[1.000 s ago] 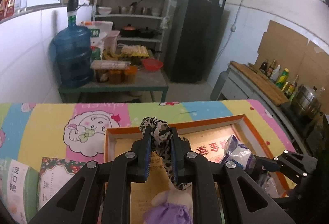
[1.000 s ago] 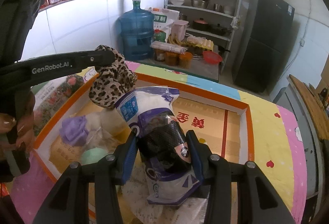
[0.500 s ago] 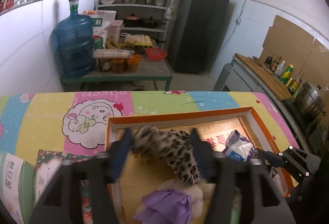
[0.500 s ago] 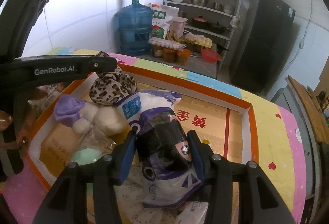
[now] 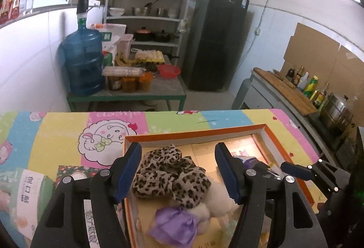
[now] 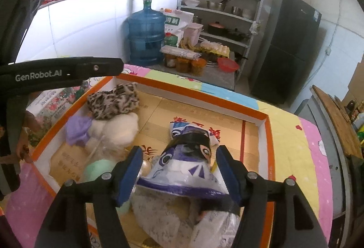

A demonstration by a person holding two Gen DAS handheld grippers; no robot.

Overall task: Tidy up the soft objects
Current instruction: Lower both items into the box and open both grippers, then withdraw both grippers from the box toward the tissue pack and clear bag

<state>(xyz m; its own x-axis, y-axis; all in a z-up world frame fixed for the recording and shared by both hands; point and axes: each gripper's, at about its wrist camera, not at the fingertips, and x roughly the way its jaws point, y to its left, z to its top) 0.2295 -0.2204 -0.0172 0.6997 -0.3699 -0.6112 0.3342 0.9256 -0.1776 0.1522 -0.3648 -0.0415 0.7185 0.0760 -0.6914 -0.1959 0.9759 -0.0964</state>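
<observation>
A leopard-print scrunchie [image 5: 169, 174] [image 6: 113, 101] lies in the far left corner of the orange-rimmed box [image 5: 195, 133] [image 6: 193, 95], free of my left gripper [image 5: 179, 170], which stands open above it. Beside the scrunchie rest a cream fluffy ball [image 6: 118, 128] and a purple cloth piece [image 5: 175, 225] [image 6: 77, 129]. A blue and white plastic packet [image 6: 188, 161] lies in the box between the fingers of my right gripper [image 6: 179, 173]. Its jaws are opening and the pads stand clear of the packet. A pale green round thing [image 6: 100, 168] sits at the box's near left.
The box sits on a table with a bright cartoon cloth [image 5: 68, 134]. Printed packets [image 5: 27, 193] lie left of the box. A hand [image 6: 22, 148] holds the left gripper's handle. Beyond the table are a water jug [image 5: 83, 63], shelves [image 5: 145, 18], a dark fridge [image 5: 216, 43] and a counter [image 5: 286, 93].
My left gripper opened and dropped the leopard scrunchie into the box corner, then drew back a little. My right gripper widened and let the packet settle onto the box floor.
</observation>
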